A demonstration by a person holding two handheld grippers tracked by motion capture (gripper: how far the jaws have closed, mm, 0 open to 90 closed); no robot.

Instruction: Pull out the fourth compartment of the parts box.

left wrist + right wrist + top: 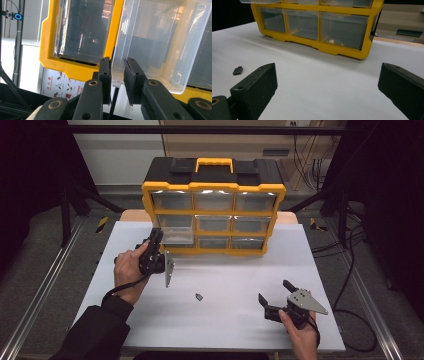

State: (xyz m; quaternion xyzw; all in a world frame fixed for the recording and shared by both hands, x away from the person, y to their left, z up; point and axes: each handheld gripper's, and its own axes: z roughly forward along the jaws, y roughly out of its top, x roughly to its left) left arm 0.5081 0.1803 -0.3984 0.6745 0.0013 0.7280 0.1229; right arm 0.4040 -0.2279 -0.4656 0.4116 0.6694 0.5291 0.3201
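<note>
A yellow and black drawer organizer stands at the back of the white table. Its middle-left clear drawer is pulled partly out. My left gripper is at that drawer's front. In the left gripper view the two black jaws of my left gripper are shut on the front wall of the clear drawer, beside the organizer's yellow frame. My right gripper rests low near the table's front right, open and holding nothing. Between its jaws my right gripper frames bare table. A small dark piece lies on the table between both hands.
The other drawers of the organizer are pushed in. The small dark piece lies left of the right gripper's left jaw. Black cables trail on the floor to the right of the table.
</note>
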